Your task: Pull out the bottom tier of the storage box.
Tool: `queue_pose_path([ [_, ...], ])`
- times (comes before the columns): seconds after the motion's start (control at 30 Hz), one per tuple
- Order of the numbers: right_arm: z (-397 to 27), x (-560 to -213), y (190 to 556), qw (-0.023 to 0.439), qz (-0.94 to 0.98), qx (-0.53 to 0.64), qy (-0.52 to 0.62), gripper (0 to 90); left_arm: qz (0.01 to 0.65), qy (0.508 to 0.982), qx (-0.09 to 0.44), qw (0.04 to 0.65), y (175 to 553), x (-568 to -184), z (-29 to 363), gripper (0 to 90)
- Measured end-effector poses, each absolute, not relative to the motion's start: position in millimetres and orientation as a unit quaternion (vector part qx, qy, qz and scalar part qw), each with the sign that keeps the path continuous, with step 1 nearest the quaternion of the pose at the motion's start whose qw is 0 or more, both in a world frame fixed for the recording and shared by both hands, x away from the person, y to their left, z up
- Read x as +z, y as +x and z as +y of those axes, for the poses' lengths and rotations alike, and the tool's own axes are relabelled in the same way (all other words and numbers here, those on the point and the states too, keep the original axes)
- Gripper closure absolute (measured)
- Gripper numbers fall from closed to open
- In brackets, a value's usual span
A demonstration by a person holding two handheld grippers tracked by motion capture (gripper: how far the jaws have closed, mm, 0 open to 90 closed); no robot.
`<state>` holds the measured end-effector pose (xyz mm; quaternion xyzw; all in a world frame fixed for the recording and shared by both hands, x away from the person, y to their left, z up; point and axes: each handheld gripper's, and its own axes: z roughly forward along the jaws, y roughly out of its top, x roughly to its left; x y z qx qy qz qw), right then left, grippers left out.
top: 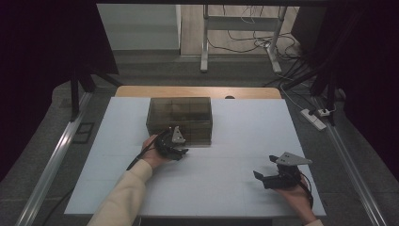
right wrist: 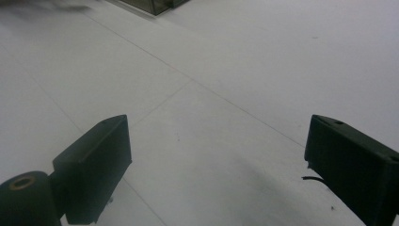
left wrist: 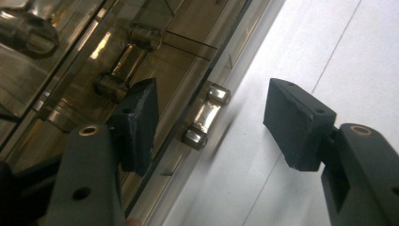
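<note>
The tinted plastic box (top: pixel 179 119) sits near the table's (top: pixel 235 183) far edge. The left claw (left wrist: pixel 209 120) is spread around its metal latch (left wrist: pixel 205 115), pads clear. The right claw (top: pixel 267 170) rests spread near the right edge.

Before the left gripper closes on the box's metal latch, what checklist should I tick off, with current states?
1. Left gripper open: ok.
2. Metal latch sits between the fingers: ok.
3. Fingers not yet pressing the latch: ok.
4. Smoky clear box lid closed: cannot tell.
5. Right gripper open, holding nothing, apart from the box: ok.
6. White table around the box free of obstacles: ok.
</note>
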<state>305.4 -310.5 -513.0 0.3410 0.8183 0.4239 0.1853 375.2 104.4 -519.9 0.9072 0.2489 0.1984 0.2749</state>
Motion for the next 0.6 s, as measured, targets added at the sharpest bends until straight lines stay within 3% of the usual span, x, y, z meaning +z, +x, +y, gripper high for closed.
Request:
queue_pose_path([
  [0.27,-310.0,-513.3,306.0,0.185,0.818,0.425,0.34,7.4,0.252,0.909,0.193,0.27,378.9,-522.7,103.9,39.7],
  [0.6,-309.8,-513.3,306.0,0.184,0.819,0.424,0.339,7.4,0.254,0.908,0.199,0.266,380.0,-524.8,105.1,50.0],
])
